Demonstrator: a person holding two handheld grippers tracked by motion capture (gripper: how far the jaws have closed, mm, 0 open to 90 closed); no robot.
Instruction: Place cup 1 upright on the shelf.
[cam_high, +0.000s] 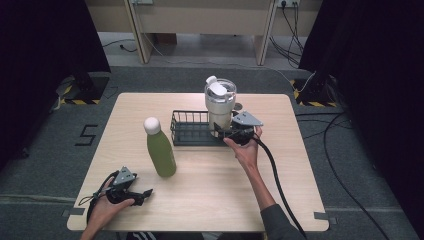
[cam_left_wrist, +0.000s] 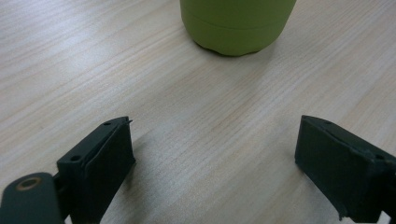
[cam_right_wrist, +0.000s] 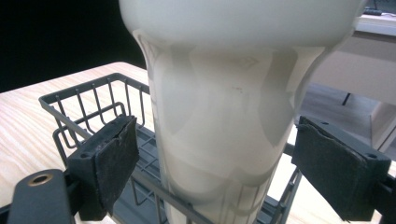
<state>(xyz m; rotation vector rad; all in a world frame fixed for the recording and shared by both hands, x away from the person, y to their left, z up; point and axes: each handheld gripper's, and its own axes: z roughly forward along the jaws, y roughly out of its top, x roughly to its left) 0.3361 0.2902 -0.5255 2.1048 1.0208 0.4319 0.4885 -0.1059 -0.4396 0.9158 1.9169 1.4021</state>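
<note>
A cream-white tumbler (cam_high: 220, 100) with a lid stands upright in the right end of a dark wire basket (cam_high: 187, 131). My right gripper (cam_high: 220, 131) is open, its jaws on either side of the tumbler's narrow lower body (cam_right_wrist: 224, 116), with small gaps on both sides. In the right gripper view the basket rim (cam_right_wrist: 79, 100) runs behind the left jaw. A green bottle (cam_high: 160, 150) with a white cap stands left of the basket. My left gripper (cam_high: 143, 196) is open near the table's front left, pointing at the bottle's base (cam_left_wrist: 236, 23) a short way ahead, with nothing between its jaws (cam_left_wrist: 215, 163).
The light wooden table (cam_high: 210, 200) has bare room at the front and on the right. A black cable (cam_high: 277, 175) trails from the right gripper across the table toward the front edge. Floor cables and dark curtains surround the table.
</note>
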